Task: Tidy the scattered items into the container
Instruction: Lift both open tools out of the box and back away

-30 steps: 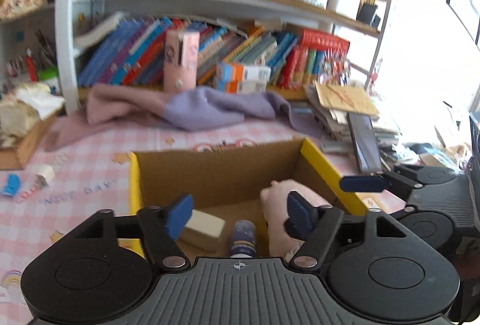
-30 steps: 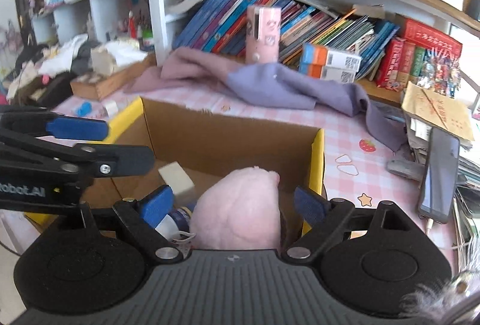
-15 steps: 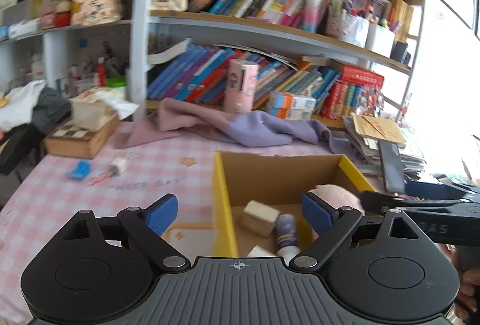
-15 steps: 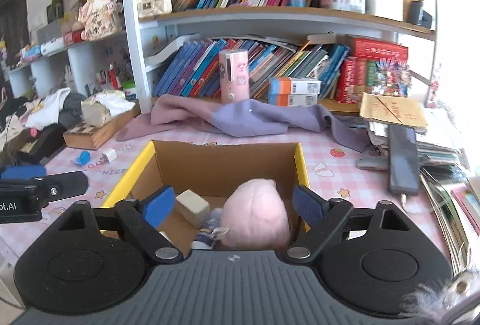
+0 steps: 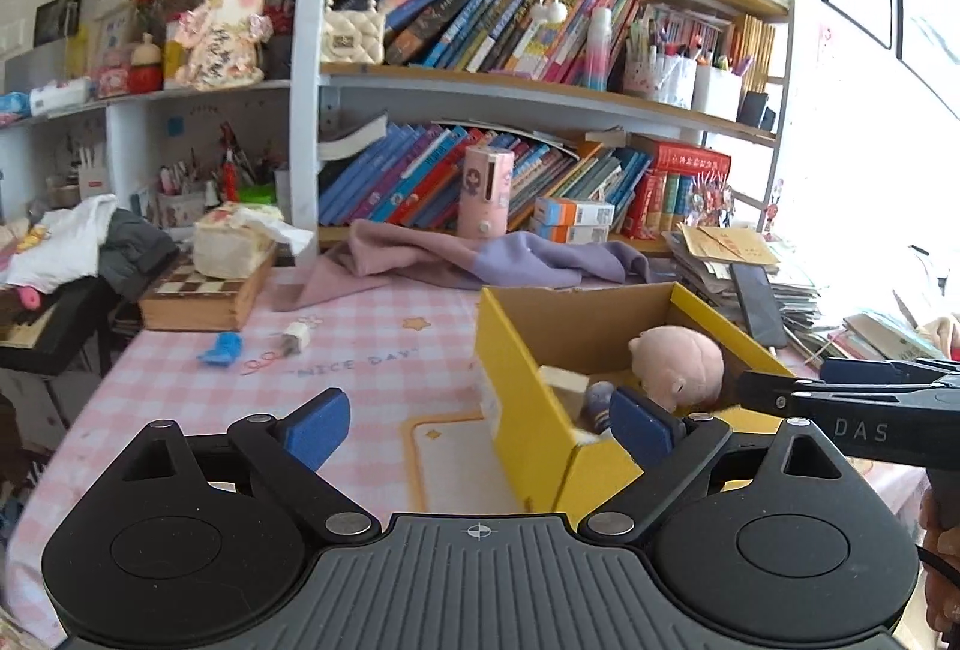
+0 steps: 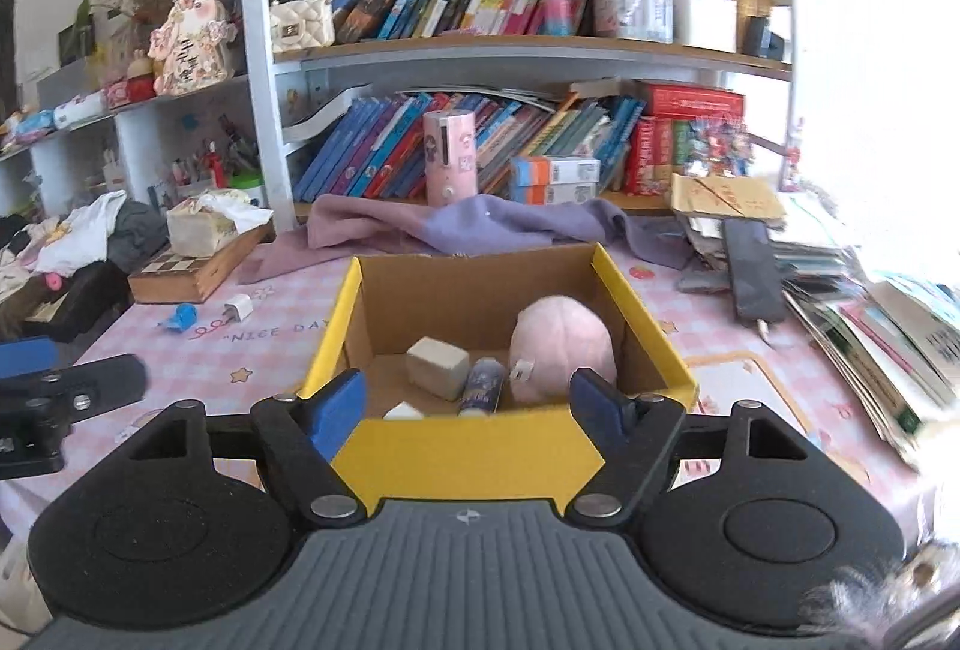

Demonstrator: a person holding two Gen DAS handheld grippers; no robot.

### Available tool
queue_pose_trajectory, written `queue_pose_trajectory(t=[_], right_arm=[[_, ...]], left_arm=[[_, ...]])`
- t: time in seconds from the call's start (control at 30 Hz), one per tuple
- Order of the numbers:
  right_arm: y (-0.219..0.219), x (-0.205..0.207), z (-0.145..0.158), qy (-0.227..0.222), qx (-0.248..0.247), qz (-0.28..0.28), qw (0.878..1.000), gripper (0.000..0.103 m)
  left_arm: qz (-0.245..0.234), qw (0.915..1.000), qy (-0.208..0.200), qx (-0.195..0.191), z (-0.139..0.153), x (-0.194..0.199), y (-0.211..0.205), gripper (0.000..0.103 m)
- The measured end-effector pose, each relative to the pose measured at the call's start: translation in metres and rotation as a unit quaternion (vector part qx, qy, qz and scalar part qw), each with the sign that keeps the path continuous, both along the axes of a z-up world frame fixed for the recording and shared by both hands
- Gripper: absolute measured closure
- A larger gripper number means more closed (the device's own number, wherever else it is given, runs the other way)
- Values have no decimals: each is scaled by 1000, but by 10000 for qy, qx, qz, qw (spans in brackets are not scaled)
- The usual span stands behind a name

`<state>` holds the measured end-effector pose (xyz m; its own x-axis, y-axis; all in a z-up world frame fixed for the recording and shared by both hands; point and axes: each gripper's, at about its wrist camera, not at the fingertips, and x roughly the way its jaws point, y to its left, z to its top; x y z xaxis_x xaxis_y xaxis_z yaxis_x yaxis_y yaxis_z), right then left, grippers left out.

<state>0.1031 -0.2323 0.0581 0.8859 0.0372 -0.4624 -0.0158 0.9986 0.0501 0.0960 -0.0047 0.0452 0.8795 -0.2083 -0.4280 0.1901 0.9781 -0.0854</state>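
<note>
- Container: a yellow-edged cardboard box (image 6: pixel 624 302) stands open on the pink checked counter (image 6: pixel 240 350), in front of a purple cloth (image 6: pixel 498 224) and the bookshelf (image 6: pixel 528 50).
- Contents: a pink plush toy (image 6: pixel 564 344) lies at the right of the box; a beige block (image 6: pixel 437 367) and a small dark bottle (image 6: pixel 483 386) lie just beside it, and a white piece (image 6: pixel 403 412) shows at the near wall.
- Outside the box: a white charger plug (image 5: pixel 294 337) and a small blue item (image 5: pixel 221 350) lie on the counter to the left, near a wooden chessboard case (image 5: pixel 201 299).
- Left gripper (image 5: pixel 477 425): jaws apart and opening, nothing gripped; the near left corner of the box is seen between the blue pads.
- Right gripper (image 6: pixel 468 407): jaws closing, not pressing on anything; the box's near wall appears between them.
- A phone (image 6: pixel 750 263) rests on stacked papers at the right.
</note>
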Motion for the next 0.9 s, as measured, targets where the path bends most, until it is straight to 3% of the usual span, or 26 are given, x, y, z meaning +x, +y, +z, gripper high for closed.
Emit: queue_pose_trajectory(t=[0.07, 0.2, 0.4, 0.6, 0.9], right_arm=[[13, -17, -1, 14, -37, -164, 9999, 33], [39, -54, -7, -33, -179, -471, 9987, 32], [62, -89, -20, 332, -13, -622, 9975, 32], [85, -104, -33, 793, 34, -366, 9962, 33], [108, -116, -34, 864, 66, -90, 9962, 33]], left_arm=[[15, 10000, 51, -71, -2, -14, 17, 8], [117, 9997, 177, -135, -9, -37, 46, 8], [179, 9993, 335, 49, -16, -64, 72, 7], [51, 9980, 587, 221, -27, -80, 85, 7], [167, 9974, 655, 228, -30, -99, 102, 7]])
